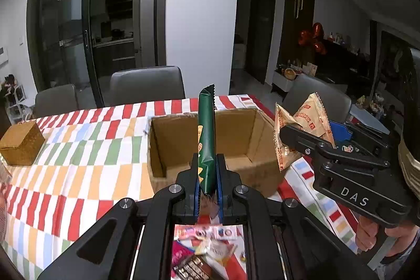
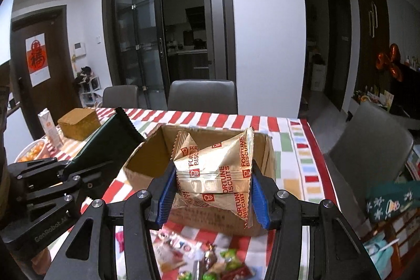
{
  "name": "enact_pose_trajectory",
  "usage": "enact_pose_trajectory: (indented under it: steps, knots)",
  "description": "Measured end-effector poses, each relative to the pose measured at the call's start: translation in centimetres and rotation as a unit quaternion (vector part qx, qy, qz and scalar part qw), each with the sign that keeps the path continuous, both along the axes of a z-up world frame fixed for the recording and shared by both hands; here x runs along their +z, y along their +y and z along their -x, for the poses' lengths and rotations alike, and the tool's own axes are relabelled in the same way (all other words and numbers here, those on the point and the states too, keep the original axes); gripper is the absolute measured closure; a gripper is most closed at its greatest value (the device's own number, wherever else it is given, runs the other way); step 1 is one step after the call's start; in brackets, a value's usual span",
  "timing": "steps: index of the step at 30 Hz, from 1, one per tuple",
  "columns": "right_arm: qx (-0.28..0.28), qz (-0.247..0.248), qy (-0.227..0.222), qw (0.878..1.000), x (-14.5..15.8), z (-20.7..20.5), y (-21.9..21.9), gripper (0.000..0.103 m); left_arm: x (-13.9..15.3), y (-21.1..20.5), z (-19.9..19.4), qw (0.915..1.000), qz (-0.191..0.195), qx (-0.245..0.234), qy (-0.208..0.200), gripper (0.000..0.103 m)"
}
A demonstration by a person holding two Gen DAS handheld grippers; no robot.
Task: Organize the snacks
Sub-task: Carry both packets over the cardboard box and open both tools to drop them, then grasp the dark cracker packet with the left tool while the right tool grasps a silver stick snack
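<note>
Left wrist view: the left gripper [image 1: 207, 175] is clamped tight on a green snack bar [image 1: 206, 138], jaws nearly together with only the thin wrapper between them. The bar stands upright out of the pads, serrated end at centre frame, its lower end pinched between them; likely gripped low so it can be dropped end-first. Directly behind it, centre frame, sits the open cardboard box [image 1: 236, 127] on the striped tablecloth [image 1: 78, 148], empty as far as can be seen, so the bar lines up with the box mouth. At right of frame the right gripper [image 1: 299, 141] carries a tan biscuit packet [image 1: 312, 120], just beside the box's right wall. A brown woven box [image 1: 21, 143] sits at far left, well apart. Loose snacks [image 1: 204, 253] lie blurred at bottom centre, below the claw.

Right wrist view: the right gripper [image 2: 212, 190] holds the Fortune Biscuits packet [image 2: 215, 169] at about half width, blue pads pressing both sides of the puffy pack. The packet fills centre frame, in front of the cardboard box [image 2: 147, 151]; whether it is over the opening or short of it cannot be told. At left the left gripper [image 2: 65, 169] shows with the green bar [image 2: 110, 141] tilted toward the box's left rim. More loose candies [image 2: 210, 261] remain at bottom centre, so sorting looks unfinished.
</note>
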State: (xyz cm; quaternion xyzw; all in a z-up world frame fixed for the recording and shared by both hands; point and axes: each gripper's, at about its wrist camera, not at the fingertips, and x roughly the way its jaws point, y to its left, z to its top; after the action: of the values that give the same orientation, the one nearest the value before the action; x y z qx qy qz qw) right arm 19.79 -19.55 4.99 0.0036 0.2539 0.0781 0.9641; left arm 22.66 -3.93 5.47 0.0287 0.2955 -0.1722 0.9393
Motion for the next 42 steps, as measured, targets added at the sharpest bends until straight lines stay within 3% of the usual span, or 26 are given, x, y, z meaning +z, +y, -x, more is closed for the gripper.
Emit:
enact_pose_trajectory:
  steps: [15,17,18,25,35,42]
  knots:
    - [-0.008,0.006,0.044,0.999,-0.9,-7.6,-0.1,0.05,-1.0,-1.1,-7.6,0.9989,-0.018,0.01,0.042,0.089]
    - [-0.013,0.007,0.05,0.999,-1.1,-8.3,-0.2,0.045,-0.9,-1.1,-7.9,0.9987,-0.03,0.025,0.033,0.064]
    - [-0.018,0.008,0.054,0.998,-1.2,-8.5,-0.3,0.038,-0.9,-0.9,-7.9,0.9987,-0.031,0.03,0.029,0.058]
    - [-0.03,0.005,0.047,0.998,-1.1,-6.8,-0.9,0.034,-0.5,-0.1,-5.2,0.9975,-0.049,0.046,0.018,0.05]
    - [0.002,0.01,0.016,1.0,-0.7,0.3,0.5,0.034,-0.2,0.6,1.0,0.9974,-0.06,0.04,0.003,0.045]
    - [0.018,0.014,0.013,1.0,-1.2,4.1,1.3,0.035,-1.2,1.2,5.1,0.9975,-0.054,0.044,0.014,0.042]
